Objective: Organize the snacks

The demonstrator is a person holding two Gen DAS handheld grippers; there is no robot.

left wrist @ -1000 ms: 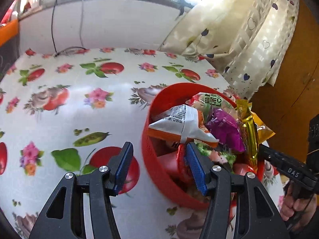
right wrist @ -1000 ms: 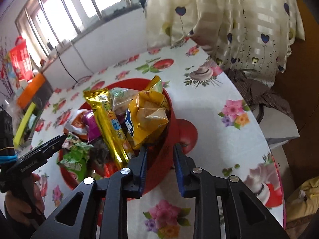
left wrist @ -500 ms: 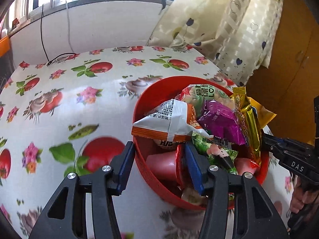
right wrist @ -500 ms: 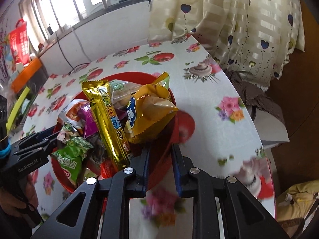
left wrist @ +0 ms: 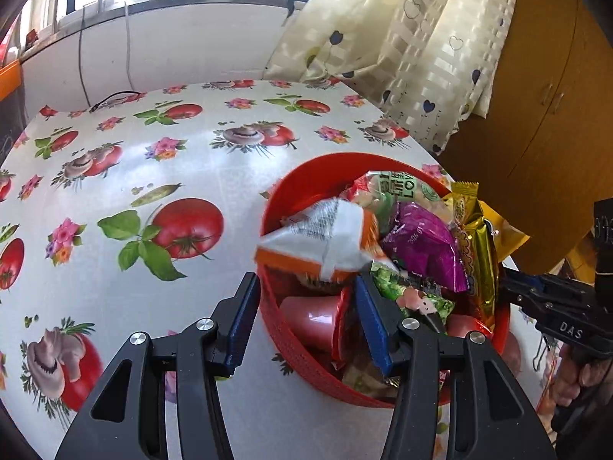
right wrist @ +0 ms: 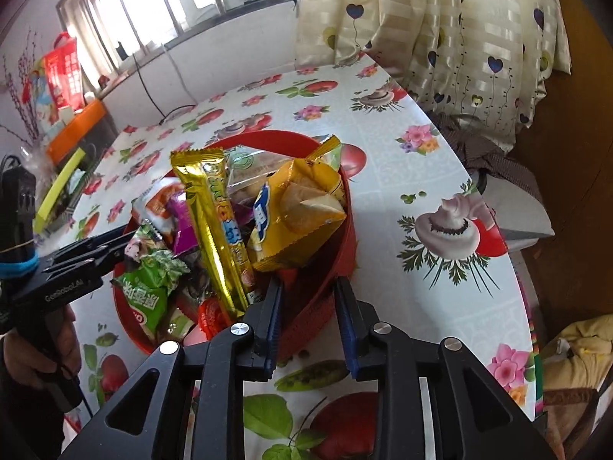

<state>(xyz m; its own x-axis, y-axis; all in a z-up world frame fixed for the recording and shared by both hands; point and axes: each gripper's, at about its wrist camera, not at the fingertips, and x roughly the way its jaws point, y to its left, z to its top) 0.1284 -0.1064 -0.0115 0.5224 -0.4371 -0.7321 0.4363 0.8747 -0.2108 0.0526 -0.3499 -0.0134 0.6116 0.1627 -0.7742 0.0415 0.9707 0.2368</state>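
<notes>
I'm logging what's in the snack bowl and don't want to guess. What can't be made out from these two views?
- Bottom of the red bowl: both views, buried under packets.
- Pink cup: left wrist view, partly behind the bowl wall and left gripper; contents unseen.
- Green packet: right wrist view, lower end hidden by the rim.
- Right gripper: jaws opening astride the rim.

Tons of open tablecloth (left wrist: 161,176) left of the red basket (left wrist: 302,356), easy to get in there. Basket itself is heaped with snack packets (right wrist: 214,214), and curtains (right wrist: 440,30) crowd the table's far right edge
</notes>
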